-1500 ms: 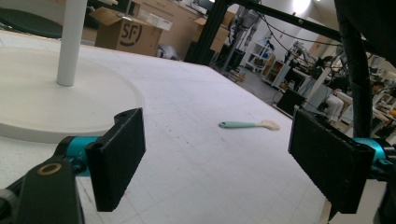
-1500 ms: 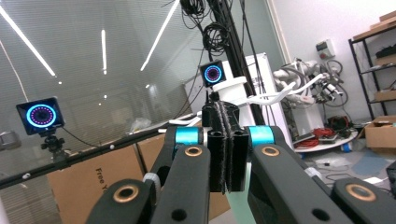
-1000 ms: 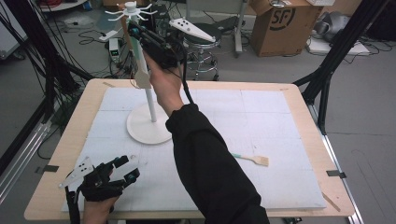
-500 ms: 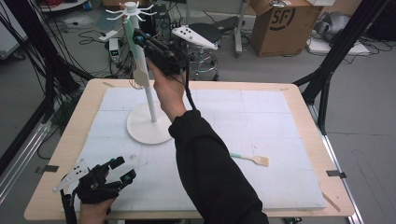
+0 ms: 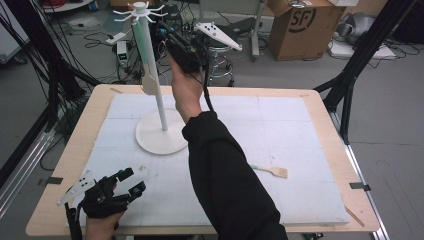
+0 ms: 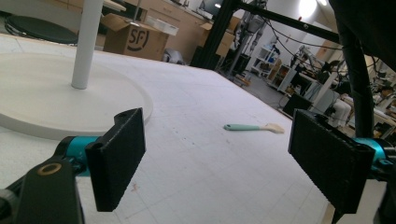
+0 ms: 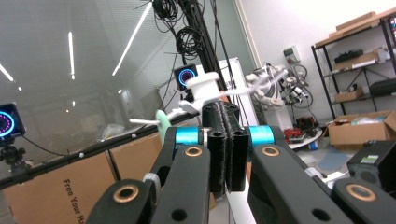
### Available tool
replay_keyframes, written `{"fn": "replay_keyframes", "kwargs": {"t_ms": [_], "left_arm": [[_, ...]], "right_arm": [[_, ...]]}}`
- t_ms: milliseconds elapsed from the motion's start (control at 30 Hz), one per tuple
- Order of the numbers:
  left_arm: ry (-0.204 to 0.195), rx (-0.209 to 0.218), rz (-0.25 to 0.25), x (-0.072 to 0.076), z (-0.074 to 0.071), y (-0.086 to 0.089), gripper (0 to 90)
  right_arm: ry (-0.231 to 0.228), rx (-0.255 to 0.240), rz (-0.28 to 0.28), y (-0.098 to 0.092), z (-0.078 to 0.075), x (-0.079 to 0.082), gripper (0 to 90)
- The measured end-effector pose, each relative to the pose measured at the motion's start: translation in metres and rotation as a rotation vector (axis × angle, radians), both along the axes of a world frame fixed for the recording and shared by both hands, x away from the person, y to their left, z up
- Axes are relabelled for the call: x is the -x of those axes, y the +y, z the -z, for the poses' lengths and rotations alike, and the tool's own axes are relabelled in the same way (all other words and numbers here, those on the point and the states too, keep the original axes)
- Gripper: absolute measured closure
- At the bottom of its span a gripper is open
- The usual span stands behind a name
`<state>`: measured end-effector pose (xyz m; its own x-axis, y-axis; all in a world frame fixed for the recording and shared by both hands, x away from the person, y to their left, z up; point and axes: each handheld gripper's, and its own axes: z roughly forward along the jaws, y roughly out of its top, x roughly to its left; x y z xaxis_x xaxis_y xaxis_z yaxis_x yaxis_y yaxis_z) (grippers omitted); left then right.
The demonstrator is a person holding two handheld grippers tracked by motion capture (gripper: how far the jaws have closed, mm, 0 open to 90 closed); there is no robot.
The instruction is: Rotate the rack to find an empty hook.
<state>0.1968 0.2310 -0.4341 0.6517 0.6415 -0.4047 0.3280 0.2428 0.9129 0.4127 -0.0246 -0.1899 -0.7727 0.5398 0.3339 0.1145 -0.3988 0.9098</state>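
A white hook stand [image 5: 161, 134] rises from the mat at the back left. From one of its top hooks hangs a spatula [image 5: 149, 84] with a mint-green handle and a wooden blade, close along the pole. My right gripper [image 5: 167, 35] is raised just right of the stand's top, shut with nothing in it; in the right gripper view its pads [image 7: 226, 144] meet in front of the hook crown [image 7: 205, 86]. A second spatula [image 5: 272, 171] lies flat on the mat to the right. My left gripper [image 5: 132, 181] rests open near the front left edge, facing that spatula [image 6: 254, 127].
A white mat [image 5: 300, 130] covers most of the wooden table. The stand's round base [image 6: 46, 93] lies just left of my left gripper's jaws. My right forearm in a black sleeve [image 5: 225, 175] crosses the middle of the table. Boxes, cables and black frames stand beyond the table.
My right gripper has drawn a little to the right, away from the stand's top; the hanging spatula stays on its hook. The left gripper has kept still.
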Motion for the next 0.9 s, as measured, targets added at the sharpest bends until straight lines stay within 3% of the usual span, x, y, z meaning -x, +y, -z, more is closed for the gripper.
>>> {"fn": "replay_keyframes", "kwargs": {"t_ms": [500,900], "left_arm": [[-0.001,0.001,0.004,0.001,-0.001,0.0,19.4],[-0.004,-0.001,-0.003,0.002,-0.001,0.001,19.4]], "right_arm": [[-0.018,0.02,-0.038,0.02,-0.007,0.008,90.0],[-0.034,0.062,-0.071,0.037,-0.011,0.014,90.0]]}}
